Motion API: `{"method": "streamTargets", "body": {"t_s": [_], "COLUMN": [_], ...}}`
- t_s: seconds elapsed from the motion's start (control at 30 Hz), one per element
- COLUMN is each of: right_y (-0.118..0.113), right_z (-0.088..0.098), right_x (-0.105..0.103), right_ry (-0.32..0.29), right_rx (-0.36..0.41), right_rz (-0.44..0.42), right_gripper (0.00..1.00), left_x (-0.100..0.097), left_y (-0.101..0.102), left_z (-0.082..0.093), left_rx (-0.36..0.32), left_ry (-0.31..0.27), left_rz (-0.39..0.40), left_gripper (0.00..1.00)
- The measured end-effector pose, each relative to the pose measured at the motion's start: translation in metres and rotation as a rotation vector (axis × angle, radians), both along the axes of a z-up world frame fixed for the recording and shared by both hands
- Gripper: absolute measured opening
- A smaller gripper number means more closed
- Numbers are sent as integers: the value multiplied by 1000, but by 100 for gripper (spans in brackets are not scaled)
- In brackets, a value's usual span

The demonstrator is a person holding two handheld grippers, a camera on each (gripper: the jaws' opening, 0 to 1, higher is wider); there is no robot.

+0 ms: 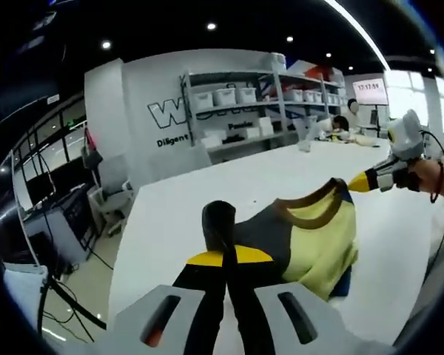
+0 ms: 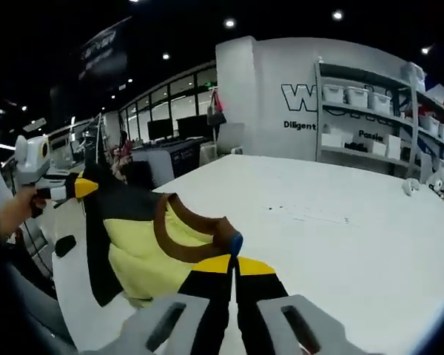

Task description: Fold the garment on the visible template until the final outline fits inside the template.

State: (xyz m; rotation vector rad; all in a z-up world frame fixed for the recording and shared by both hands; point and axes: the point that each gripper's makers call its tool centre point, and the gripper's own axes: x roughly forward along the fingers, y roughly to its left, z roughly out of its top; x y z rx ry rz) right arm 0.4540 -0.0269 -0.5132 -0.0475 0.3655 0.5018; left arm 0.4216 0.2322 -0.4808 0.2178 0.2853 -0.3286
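Left gripper (image 1: pixel 226 255): jaws together, clamped on a dark grey fold of the garment (image 1: pixel 311 240), which rises above the yellow-tipped jaws as a rolled edge. Right gripper (image 2: pixel 233 260): jaws likewise together, pinching the garment at the brown collar band, with a small blue patch showing just above the tips.

One garment is counted: yellow body, dark grey sleeve or shoulder panels, brown neck trim, a blue edge beneath. It is held up between the two grippers, stretched from one to the other above the white table (image 1: pixel 207 185), with its lower part hanging down towards the surface. Whether any of it touches the table cannot be told.

In the left gripper view the right gripper appears at the far right, gripped by a hand (image 1: pixel 422 177) wearing a dark wrist strap. In the right gripper view the left gripper appears at the far left, held by a hand that is cut off at the edge.

The folding template cannot be made out on the table in either view.

Beyond the table: one shelving rack (image 1: pixel 240 111) carrying white bins, a grey wall with partly hidden lettering, one lit screen (image 1: pixel 370 90), and a seated person, small and indistinct, at the far end.
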Motion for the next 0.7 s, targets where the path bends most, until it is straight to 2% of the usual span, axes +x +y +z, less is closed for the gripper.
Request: {"method": "streamTargets", "body": {"t_s": [0.1, 0.2, 0.37, 0.43, 0.57, 0.7], "right_y": [-3, -9, -18, -19, -22, -18], "right_z": [18, 50, 89, 98, 102, 91], "right_x": [-1, -1, -1, 0, 10, 22], "right_ry": [-31, -112, -200, -230, -242, -215], "right_rx": [1, 11, 28, 30, 18, 8], "right_rz": [-5, -23, -50, -54, -64, -59], "right_gripper": [0, 0, 0, 0, 0, 0], "left_x": [-1, -3, -5, -5, 3, 17], "left_y": [-4, -9, -14, -16, -18, -15], "left_z": [12, 30, 51, 58, 60, 50], "left_rx": [9, 12, 15, 14, 24, 37], "left_ry": [-27, -69, -108, -123, -139, -118], "left_rz": [-17, -40, -56, -61, -59, -31], "left_gripper": [1, 1, 1, 1, 1, 1]}}
